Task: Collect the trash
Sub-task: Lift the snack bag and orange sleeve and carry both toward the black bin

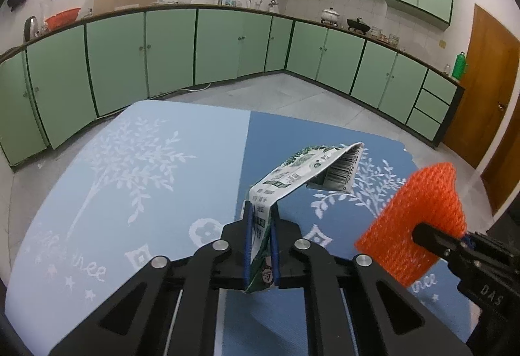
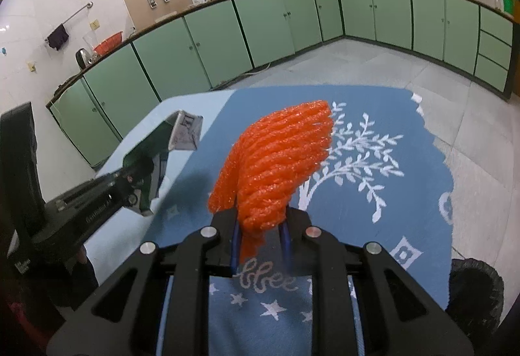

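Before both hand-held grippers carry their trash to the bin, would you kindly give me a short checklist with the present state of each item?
1. Left hand-held gripper shut on the wrapper: ok.
2. Right hand-held gripper shut on the orange net: ok.
3. Wrapper clear of the cloth: ok.
4. Net clear of the cloth: ok.
5. Bin in view, at the lower right of the right wrist view: ok.
6. Bin has room: cannot tell.

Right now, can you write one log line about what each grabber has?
left gripper: shut on carton | right gripper: shut on orange foam net | both lifted above table
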{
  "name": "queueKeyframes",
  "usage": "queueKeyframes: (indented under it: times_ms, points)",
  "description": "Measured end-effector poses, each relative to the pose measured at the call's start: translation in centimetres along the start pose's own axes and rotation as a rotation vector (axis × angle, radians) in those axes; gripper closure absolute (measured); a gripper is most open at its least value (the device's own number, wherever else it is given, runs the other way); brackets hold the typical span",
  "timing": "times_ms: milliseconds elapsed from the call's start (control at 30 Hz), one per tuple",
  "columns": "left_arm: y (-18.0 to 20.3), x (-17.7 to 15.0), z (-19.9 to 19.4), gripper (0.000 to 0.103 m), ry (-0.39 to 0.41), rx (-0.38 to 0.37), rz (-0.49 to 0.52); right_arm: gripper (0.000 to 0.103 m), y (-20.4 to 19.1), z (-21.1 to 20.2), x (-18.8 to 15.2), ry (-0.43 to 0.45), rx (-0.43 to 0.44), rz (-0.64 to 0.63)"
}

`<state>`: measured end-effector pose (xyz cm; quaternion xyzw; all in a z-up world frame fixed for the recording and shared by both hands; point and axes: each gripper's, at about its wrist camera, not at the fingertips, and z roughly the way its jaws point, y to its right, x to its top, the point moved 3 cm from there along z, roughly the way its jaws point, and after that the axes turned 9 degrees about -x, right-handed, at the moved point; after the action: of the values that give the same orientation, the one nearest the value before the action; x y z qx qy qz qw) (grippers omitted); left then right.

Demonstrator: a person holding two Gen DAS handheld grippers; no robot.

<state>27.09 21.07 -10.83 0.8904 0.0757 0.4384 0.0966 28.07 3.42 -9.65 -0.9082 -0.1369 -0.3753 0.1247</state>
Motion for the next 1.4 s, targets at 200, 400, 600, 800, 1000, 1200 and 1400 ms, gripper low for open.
queueKeyframes:
  times_ms: [200,400,600,800,1000,1200,1400]
  points:
    - [1.5,0.1,-2.2,0.094,0.015,-0.044,0.003,0.085,-0.1,-2.4,1.0,0.045,0.000,-0.007]
    - [3.6,-0.2,-4.3,0.094,0.026,-0.067,0.027,0.085,-0.1,-4.6,1.2,0.072,-0.006,-0.012]
    - [5.5,-0.8,-5.9,0.094,0.037,-0.086,0.048,0.085,0.5,-6.7,0.9,0.092,-0.014,-0.017]
    - [7.4,-1.4,-7.6,0.094,0.046,-0.113,0.061,0.085,1.3,-9.4,0.4,0.119,-0.032,-0.017]
    - [10.0,-2.3,-8.8,0.094,0.046,-0.153,0.082,0.085,3.5,-12.2,-0.9,0.143,-0.064,-0.010]
    - [13.6,-3.4,-9.5,0.094,0.038,-0.205,0.120,0.085,6.3,-14.8,-2.6,0.159,-0.107,0.016]
    - [17.6,-4.6,-9.9,0.094,0.025,-0.266,0.161,0.085,9.9,-17.4,-4.3,0.179,-0.159,0.061]
